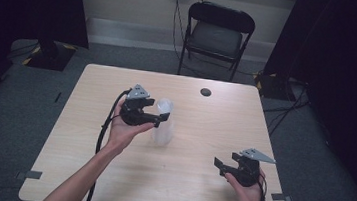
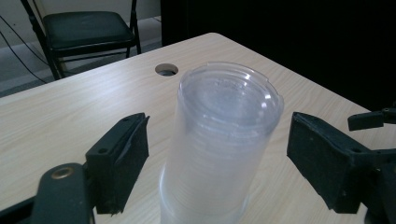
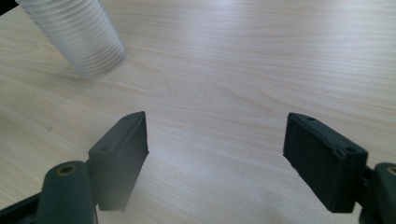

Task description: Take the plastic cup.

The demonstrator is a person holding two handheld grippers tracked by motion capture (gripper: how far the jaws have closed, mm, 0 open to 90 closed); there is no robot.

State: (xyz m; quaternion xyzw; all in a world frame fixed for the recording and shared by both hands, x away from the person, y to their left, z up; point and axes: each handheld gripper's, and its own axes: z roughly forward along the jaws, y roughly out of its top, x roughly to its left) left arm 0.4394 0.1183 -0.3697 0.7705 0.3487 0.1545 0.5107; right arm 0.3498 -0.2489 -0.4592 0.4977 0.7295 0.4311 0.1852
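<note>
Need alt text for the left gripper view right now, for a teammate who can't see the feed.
A tall stack of clear plastic cups stands upright on the light wood table, between the left gripper's two open black jaws, with a gap to each pad. Behind it are a round hole in the tabletop and a black folding chair.

A stack of clear plastic cups (image 2: 219,149) stands upright on the wooden table (image 2: 56,112) between the left gripper's (image 2: 218,161) spread jaws, touching neither. At eleven o'clock lies a round hole (image 2: 166,70); a black chair (image 2: 84,30) stands beyond.
</note>
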